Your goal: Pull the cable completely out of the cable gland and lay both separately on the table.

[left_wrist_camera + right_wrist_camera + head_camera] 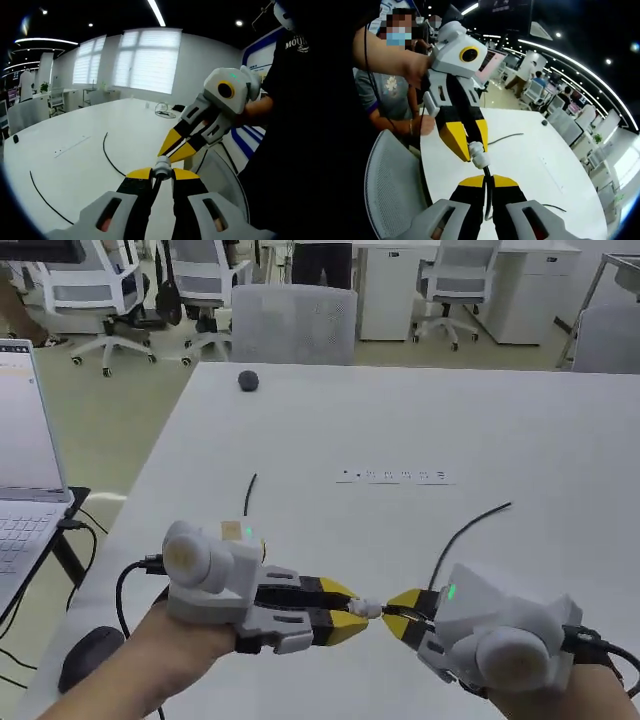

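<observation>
**Opposed grips at the pull.** Your left gripper (352,613) clamps the white cable gland (370,610). Your right gripper (393,617) pinches the black cable (488,182) just beside it, low over the table (500,420), so pulling apart likely frees the cable.

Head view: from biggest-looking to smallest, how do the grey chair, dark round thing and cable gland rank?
1. Grey chair
2. Dark round thing
3. Cable gland: barely smaller, partly hidden in the left hand-held gripper, so unsure

laptop (25,470) far left, open | small dark ball (247,381), far side | grey chair (293,325) behind ball
</observation>
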A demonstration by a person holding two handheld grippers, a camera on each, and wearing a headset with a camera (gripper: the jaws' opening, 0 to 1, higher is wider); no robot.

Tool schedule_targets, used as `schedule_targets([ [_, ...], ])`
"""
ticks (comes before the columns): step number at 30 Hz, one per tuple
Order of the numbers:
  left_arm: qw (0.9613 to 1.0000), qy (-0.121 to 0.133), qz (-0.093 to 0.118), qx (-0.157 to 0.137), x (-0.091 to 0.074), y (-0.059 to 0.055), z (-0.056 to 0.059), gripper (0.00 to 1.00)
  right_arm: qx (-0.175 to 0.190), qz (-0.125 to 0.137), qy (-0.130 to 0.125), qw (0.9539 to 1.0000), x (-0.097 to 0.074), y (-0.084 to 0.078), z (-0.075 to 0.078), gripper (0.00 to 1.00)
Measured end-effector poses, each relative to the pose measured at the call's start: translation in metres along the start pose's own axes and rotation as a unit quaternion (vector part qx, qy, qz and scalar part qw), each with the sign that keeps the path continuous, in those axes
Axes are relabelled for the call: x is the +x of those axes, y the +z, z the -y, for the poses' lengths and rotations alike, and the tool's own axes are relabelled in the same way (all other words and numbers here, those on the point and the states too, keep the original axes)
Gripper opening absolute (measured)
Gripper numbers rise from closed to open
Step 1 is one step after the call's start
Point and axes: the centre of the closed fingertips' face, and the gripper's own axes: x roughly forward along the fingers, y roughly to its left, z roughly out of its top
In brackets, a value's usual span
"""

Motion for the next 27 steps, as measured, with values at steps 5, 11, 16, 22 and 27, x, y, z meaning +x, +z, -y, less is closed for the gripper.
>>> schedule_targets([
  [5, 1.0000, 0.002, -0.006, 0.000, -0.003, 0.000, 0.000, 0.15, 0.033, 0.005, -0.002, 0.9994, 0.000, -0.006, 0.004, 0.00],
  [11, 0.9999, 0.006, -0.011, -0.004, -0.003, -0.004, -0.006, 0.15, 0.080, -0.002, -0.013, 0.9967, 0.001, -0.023, 0.011, 0.00],
  [16, 0.9999, 0.002, -0.007, -0.007, -0.001, -0.006, -0.003, 0.15, 0.126, -0.007, -0.017, 0.9918, -0.001, -0.038, 0.018, 0.00],
  [22, 0.9997, 0.003, 0.009, -0.023, 0.000, -0.011, -0.007, 0.15, 0.204, -0.011, -0.024, 0.9785, -0.001, -0.068, 0.021, 0.00],
  [27, 0.9996, 0.006, 0.005, -0.026, 0.003, -0.017, -0.003, 0.15, 0.209, -0.023, -0.022, 0.9773, -0.002, -0.086, 0.016, 0.00],
])
